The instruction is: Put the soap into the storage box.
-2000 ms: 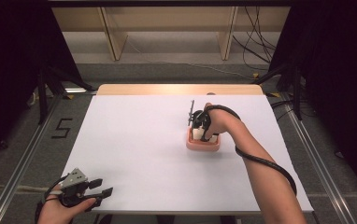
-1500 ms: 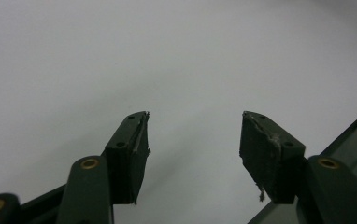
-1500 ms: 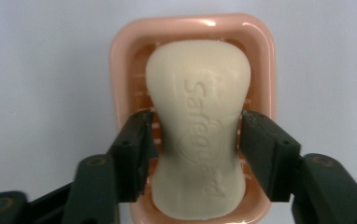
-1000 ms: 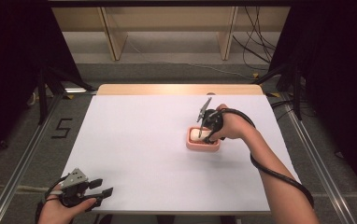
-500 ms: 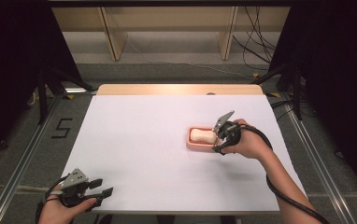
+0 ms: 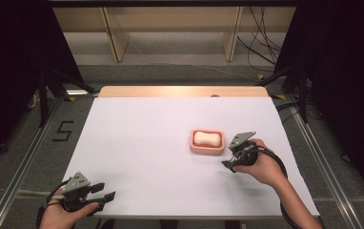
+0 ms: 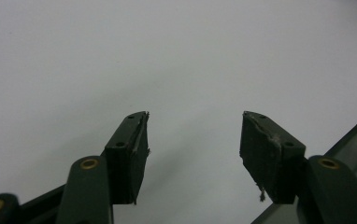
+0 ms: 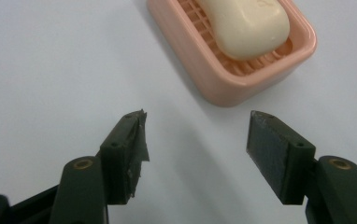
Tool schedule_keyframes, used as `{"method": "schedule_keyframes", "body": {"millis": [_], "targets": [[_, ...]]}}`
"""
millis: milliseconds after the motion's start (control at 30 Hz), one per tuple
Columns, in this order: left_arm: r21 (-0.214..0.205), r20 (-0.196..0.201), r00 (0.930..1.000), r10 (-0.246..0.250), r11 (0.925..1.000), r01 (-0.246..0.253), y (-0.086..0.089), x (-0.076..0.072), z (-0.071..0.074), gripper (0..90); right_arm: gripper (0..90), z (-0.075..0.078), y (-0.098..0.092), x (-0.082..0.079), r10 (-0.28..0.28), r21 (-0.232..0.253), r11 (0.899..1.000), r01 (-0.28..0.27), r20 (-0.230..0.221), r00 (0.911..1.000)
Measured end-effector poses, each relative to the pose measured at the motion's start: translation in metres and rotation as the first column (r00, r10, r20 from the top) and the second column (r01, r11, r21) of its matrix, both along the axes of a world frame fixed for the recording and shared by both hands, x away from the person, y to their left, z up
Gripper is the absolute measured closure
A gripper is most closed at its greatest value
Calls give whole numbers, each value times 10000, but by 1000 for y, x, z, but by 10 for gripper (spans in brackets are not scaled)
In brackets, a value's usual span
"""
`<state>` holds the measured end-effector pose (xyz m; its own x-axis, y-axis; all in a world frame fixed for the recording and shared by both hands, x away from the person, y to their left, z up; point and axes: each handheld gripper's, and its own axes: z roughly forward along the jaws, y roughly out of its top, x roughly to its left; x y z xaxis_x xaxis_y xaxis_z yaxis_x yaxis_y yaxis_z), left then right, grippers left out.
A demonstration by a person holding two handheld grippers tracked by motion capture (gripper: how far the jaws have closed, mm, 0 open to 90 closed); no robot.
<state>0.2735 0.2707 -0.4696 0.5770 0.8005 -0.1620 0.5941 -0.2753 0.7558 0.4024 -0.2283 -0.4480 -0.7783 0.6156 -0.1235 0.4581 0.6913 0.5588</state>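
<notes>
Two grippers are seen at the near side of the white desk (image 6: 137,143), and nothing is held by either. At the near left corner, the left gripper (image 6: 105,191) is rested low over bare desk, its fingers (image 7: 129,154) spread wide with only white surface between them. Right of centre, the pink dish (image 6: 207,148) is set flat on the desk, and the soap (image 6: 207,138) is laid inside it on the ribbed bottom. Just beside the dish, at its right, the right gripper (image 6: 227,164) is held clear of it, its fingers (image 8: 125,151) spread wide, untouched by soap or dish. The placing of the soap is judged done; little appears left but for the right gripper to be drawn away.
</notes>
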Motion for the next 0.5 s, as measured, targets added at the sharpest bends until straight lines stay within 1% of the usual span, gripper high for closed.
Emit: {"method": "schedule_keyframes", "body": {"millis": [33,67,100,133,167,200,233,267,300,333,367,400,433,467,500], "targets": [[-4,-6,10000,21,10000,-21,0,0,0,415,387,-3,-2,-3,49,152,9999,-51,142,9999],[-15,-13,10000,29,10000,-29,0,0,0,415,387,-4,-2,-5,-152,305,9994,147,159,9998],[184,33,10000,-70,9998,70,1,1,0,415,388,-6,-5,-8,-162,403,9991,153,235,9996],[103,-38,10000,-54,9999,54,1,0,0,415,389,-8,-6,-11,-327,519,9981,317,190,9993],[92,-29,10000,-41,9999,42,0,0,0,415,389,-9,-7,-14,-414,571,9975,408,105,9991],[-22,-24,10000,25,10000,-25,0,0,0,415,390,-12,-8,-16,-461,693,9966,443,254,9986],[76,35,10000,15,10000,-16,0,1,0,415,391,-12,-11,-17,-325,587,9978,308,289,9991],[41,25,10000,8,10000,-8,0,0,0,415,392,-15,-10,-20,-573,798,9953,544,349,9977],[-38,71,10000,57,10000,-57,0,0,0,414,397,-15,-13,-21,-503,730,9961,488,182,9986],[88,80,9999,-61,9999,60,1,1,0,415,403,-18,-13,-23,-588,895,9945,550,402,9975],[86,-11,10000,-60,9999,60,1,0,1,414,407,-18,-15,-23,-536,894,9948,497,420,9977],[28,101,9999,45,10000,-46,0,0,0,414,413,-19,-15,-25,-620,921,9940,584,358,9974],[91,-31,10000,-95,9999,95,1,0,1,415,421,-20,-15,-27,-720,999,9926,688,291,9970],[85,24,10000,-94,9999,94,1,0,1,414,426,-20,-16,-28,-766,1030,9919,738,240,9968],[79,22,9999,-98,9999,98,0,0,1,415,432,-21,-16,-28,-774,1093,9913,738,296,9966]]}}
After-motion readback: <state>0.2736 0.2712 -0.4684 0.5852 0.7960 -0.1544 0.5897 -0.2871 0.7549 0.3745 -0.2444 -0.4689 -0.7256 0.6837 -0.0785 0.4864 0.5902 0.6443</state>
